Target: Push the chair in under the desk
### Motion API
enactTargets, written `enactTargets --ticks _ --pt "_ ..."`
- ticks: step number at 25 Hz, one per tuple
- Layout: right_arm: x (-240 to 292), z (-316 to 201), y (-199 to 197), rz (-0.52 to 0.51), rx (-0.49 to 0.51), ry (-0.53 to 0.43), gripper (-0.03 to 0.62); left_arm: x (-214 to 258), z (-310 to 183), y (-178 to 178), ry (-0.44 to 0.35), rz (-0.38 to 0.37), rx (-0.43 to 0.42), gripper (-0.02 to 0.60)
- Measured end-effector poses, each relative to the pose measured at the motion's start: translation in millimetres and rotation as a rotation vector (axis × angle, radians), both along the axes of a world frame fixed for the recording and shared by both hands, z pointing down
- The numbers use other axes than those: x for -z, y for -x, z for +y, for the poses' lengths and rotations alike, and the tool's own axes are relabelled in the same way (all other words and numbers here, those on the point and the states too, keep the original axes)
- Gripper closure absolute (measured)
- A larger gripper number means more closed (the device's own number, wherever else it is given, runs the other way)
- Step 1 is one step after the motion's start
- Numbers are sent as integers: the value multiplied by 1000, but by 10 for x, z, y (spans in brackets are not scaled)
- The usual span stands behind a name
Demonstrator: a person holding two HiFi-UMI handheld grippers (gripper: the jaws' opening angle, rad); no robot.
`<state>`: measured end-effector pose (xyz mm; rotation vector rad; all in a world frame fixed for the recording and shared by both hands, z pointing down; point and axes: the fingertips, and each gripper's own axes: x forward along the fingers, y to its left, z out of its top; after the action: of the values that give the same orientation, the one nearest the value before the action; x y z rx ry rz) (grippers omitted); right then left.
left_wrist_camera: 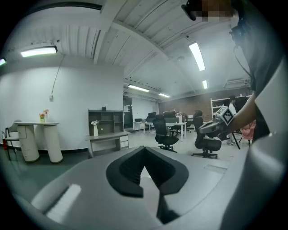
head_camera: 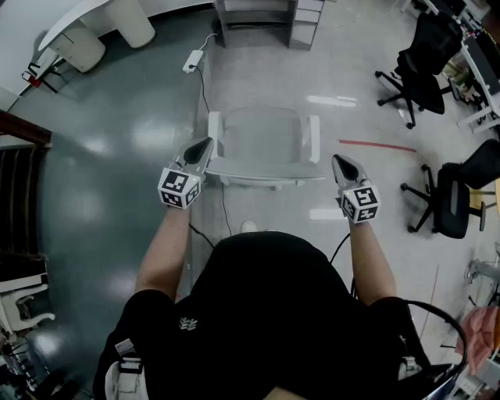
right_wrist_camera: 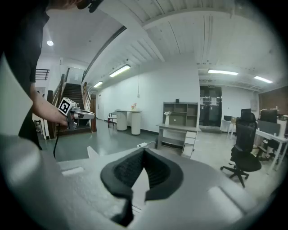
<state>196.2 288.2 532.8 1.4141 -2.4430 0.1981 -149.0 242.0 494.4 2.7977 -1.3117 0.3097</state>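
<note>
I am standing right behind the white chair (head_camera: 262, 141), getting ready to push it. The chair is sitting on the floor in front of me, apart from the desk (head_camera: 258, 17) at the far side. So I think the pushing is only just starting.

My left gripper (head_camera: 205, 146) is squeezed tight with nothing in it, and it is pointing at the left end of the chair back. My right gripper (head_camera: 338, 162) is squeezed tight too, with nothing in it, and it is just beside the right end of the chair back.

Next, I think both closed tips are going to need to press on the chair back evenly, so the chair goes straight to the desk and does not turn. A white power strip (head_camera: 193, 60) and its cable (head_camera: 205, 94) are lying on the floor near the way — they could snag the chair.

Some things are hard for me to see. My own body is hiding the bottom of the chair, so I cannot tell if it has wheels. The desk is getting cut off at the top of the head view. I also cannot tell if my tips are touching the chair or just very close.
</note>
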Motion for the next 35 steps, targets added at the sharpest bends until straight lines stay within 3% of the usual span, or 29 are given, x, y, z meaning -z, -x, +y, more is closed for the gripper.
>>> enactTargets --ticks 4,10,13,14,16,18,20,23,26,30,35 --pt "-47 3 -1 7 1 10 592 -78 46 -49 4 -36 -30 575" --pt "-209 65 54 22 21 49 592 -577 278 -209 77 -200 -168 575" --pt "-410 163 198 74 103 111 592 -979 456 -269 130 -355 -263 575" --pt "-528 228 284 111 159 150 591 -1132 526 -294 143 -429 -305 534" --pt "-808 374 480 210 289 233 512 -1409 666 -365 157 -565 -405 407" --pt "-1109 480 621 321 389 298 430 -1623 750 -436 154 -664 -492 376" --pt "-1379 551 699 416 458 343 407 -1797 779 -504 151 -730 -548 379" --pt "-1674 614 783 548 539 373 407 -2058 828 -604 189 -795 -628 393" --pt "-1817 533 764 622 520 387 407 -2171 825 -674 186 -848 -669 452" --pt "-1849 453 685 646 483 405 427 -2164 784 -725 194 -863 -694 457" --pt "-1862 265 666 660 457 440 425 -2178 591 -740 257 -855 -646 451"
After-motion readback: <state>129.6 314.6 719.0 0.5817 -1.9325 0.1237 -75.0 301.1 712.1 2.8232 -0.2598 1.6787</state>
